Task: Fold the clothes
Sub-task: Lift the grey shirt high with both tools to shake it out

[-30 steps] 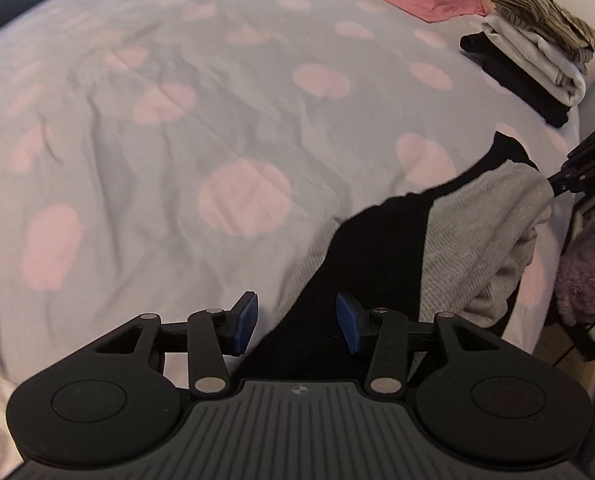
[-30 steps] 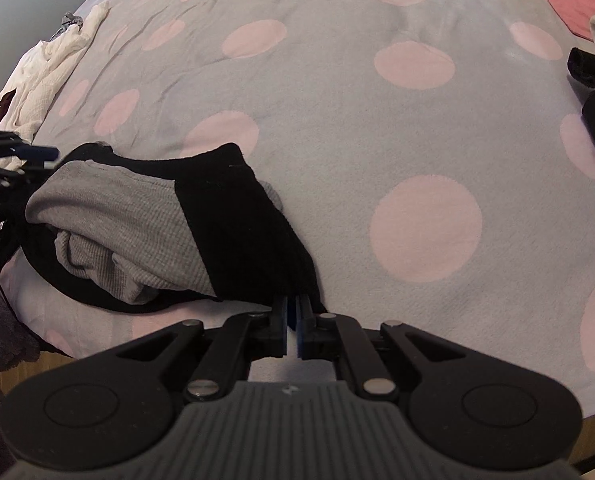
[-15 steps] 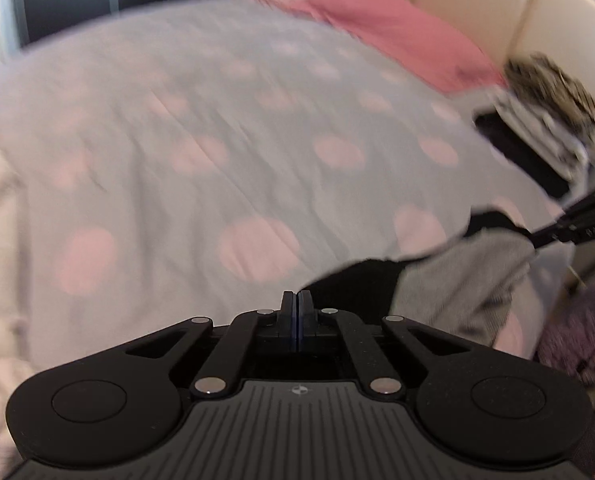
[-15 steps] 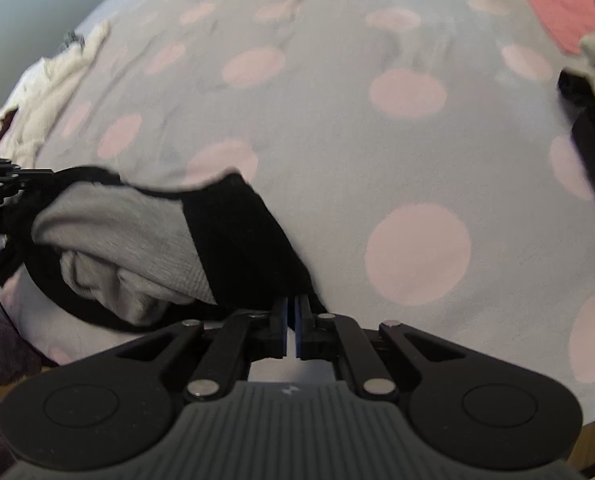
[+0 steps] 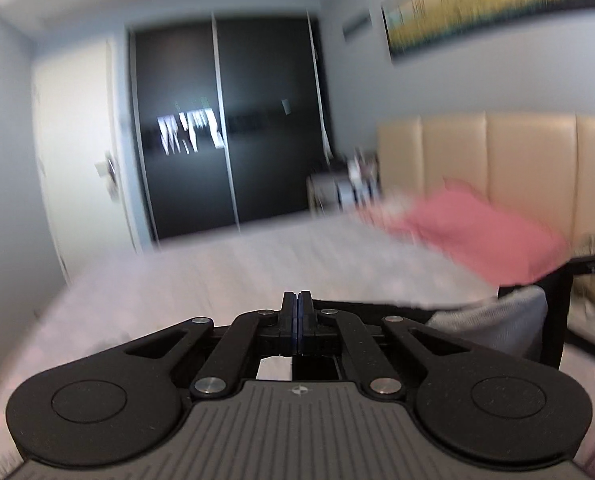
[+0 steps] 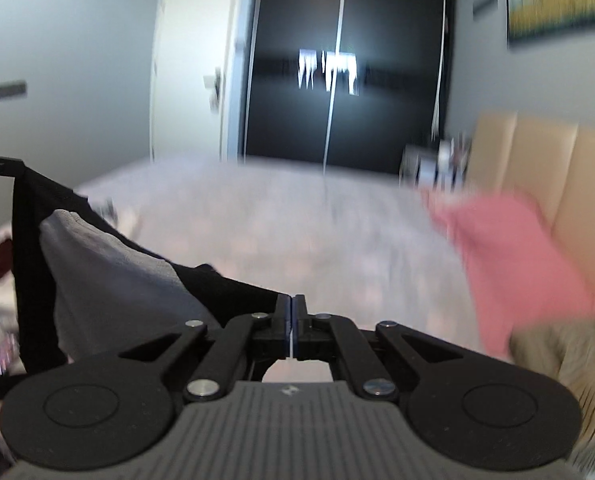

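Right wrist: both grippers' fingers (image 6: 293, 312) clamped on black-and-grey garment (image 6: 109, 268).

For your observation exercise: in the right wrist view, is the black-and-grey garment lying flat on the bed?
No, the garment hangs stretched between both hand-held grippers, above the bed.

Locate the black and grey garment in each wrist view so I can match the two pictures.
Left wrist view: the black and grey garment hangs at lower right, stretching from the shut left gripper toward the right edge.
Right wrist view: it hangs at lower left, running from the shut right gripper up to the left edge.
Shared landmark: the pink pillow against the beige headboard, right of centre in both.
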### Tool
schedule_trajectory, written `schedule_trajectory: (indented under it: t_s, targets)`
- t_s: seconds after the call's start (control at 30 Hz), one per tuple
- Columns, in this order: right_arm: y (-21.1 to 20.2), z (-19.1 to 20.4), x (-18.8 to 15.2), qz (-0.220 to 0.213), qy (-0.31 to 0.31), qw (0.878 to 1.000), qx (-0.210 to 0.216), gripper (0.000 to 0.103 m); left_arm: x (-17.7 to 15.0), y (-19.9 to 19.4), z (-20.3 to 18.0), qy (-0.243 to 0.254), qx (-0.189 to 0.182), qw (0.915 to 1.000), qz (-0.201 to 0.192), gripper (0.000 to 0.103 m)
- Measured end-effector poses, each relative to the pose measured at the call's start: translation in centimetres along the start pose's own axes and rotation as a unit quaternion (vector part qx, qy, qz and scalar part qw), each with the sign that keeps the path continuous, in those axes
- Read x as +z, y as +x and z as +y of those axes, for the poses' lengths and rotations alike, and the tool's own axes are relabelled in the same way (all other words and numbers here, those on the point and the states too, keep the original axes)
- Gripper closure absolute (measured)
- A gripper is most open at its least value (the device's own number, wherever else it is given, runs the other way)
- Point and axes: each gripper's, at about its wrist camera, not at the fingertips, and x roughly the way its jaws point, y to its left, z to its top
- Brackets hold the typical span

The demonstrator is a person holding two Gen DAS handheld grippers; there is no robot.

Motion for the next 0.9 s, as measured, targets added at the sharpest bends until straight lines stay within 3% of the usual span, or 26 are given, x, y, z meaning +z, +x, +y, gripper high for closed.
schedule_trajectory:
  t_s: [0.17, 0.3, 0.53, 0.67, 0.9]
  targets:
    - [-4.1, 1.3, 6.2, -0.107, -0.033, 0.994, -0.015, 0.102, 5.4, -4.9, 0.4, 0.006, 0.029, 0.9953, -0.092, 0.103]
    - [-7.7, 1.6, 10.3, -0.171, -0.046, 0.984, -0.034, 0.102, 7.7, -7.9, 0.1, 0.005, 0.042, 0.9881, -0.148, 0.103]
    - [-13.6, 2.1, 12.2, -0.26, -0.064, 0.961, -0.074, 0.102, 8.2, -12.8, -1.4, -0.001, 0.047, 0.9709, -0.235, 0.103]
    - [-16.6, 2.5, 12.0, -0.292, -0.067, 0.95, -0.084, 0.102, 8.7, -15.5, -2.2, 0.003, 0.049, 0.9631, -0.265, 0.103]
    - [-18.7, 2.7, 11.8, -0.306, -0.063, 0.946, -0.085, 0.102, 9.0, -17.0, -3.1, 0.003, 0.064, 0.962, -0.265, 0.103]
